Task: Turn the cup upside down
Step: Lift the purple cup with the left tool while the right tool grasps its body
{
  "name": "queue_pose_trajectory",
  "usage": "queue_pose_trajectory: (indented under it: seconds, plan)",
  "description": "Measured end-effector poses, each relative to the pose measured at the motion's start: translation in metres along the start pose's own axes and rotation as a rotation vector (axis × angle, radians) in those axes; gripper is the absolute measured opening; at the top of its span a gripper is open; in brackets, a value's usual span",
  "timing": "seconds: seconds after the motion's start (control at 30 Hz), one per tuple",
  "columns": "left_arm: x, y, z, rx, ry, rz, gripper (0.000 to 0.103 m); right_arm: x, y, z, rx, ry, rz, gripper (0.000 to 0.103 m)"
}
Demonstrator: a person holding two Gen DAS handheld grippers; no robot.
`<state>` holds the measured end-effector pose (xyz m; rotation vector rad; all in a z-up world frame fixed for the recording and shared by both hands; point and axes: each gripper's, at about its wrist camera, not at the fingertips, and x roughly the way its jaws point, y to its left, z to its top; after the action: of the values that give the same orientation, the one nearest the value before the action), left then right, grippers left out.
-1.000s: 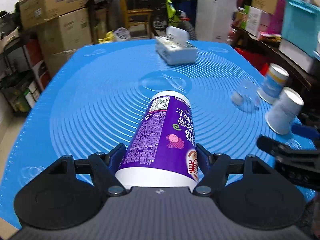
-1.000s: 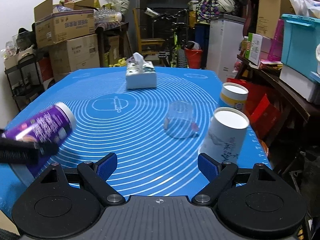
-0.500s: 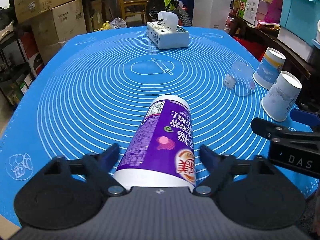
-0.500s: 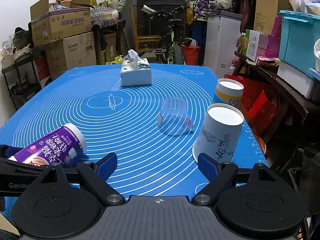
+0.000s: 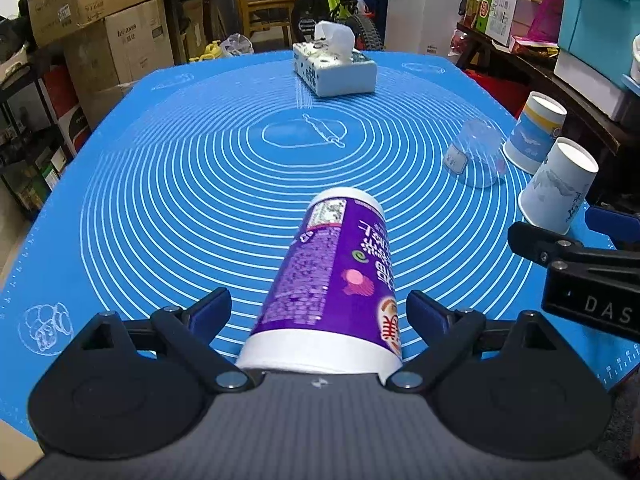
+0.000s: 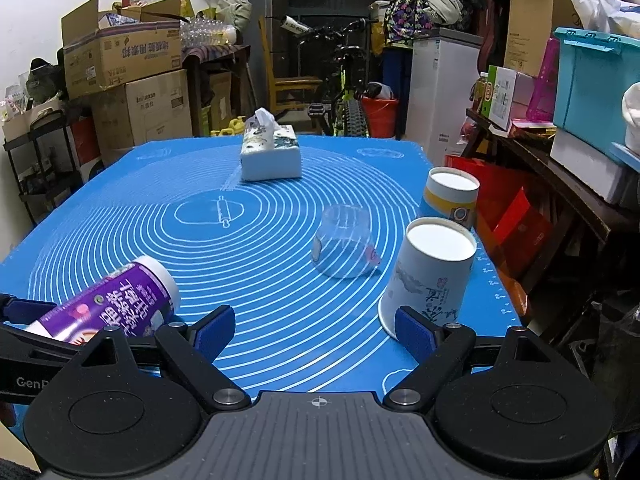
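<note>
A purple paper cup [image 5: 336,280] lies on its side on the blue mat [image 5: 180,200], its closed base pointing away from me. My left gripper [image 5: 320,312] is open, with the cup lying loose between its spread fingers. The cup also shows in the right wrist view [image 6: 116,304] at the lower left. My right gripper [image 6: 316,328] is open and empty, low over the mat's near edge. Its right finger is close in front of a white paper cup [image 6: 432,276] that stands upside down.
A clear plastic cup [image 6: 344,246] and a yellow-banded paper cup [image 6: 450,198] stand upside down on the right of the mat. A tissue box [image 6: 270,156] sits at the far middle. Boxes, a bicycle and shelves surround the table.
My left gripper has opened and let go of the purple cup, which came down from a tilted hold to lie on the mat. The right gripper has barely moved.
</note>
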<state>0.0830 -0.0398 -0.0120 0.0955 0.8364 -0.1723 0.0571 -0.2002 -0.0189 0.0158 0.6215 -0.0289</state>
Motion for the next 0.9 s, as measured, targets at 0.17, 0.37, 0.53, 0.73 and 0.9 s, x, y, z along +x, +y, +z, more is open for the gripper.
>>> queue_pose_trajectory:
  seconds: [0.17,0.37,0.53,0.73,0.9]
  plan:
    - [-0.018,0.003,0.001,-0.02,-0.032,-0.009,0.094,-0.011,-0.002,0.009,0.005,-0.016,0.008,0.089]
    - [-0.046,0.021,0.005,-0.049,-0.094,-0.009,0.095,-0.014,0.006,0.025,0.023,0.027,0.094,0.089]
    - [-0.047,0.054,0.009,-0.102,-0.093,0.03,0.095,0.004,0.027,0.047,0.046,0.119,0.199,0.09]
    - [-0.025,0.089,0.005,-0.15,-0.069,0.117,0.095,0.054,0.058,0.058,0.078,0.326,0.292,0.09]
    - [-0.01,0.098,-0.005,-0.155,-0.047,0.133,0.095,0.097,0.066,0.057,0.149,0.508,0.327,0.092]
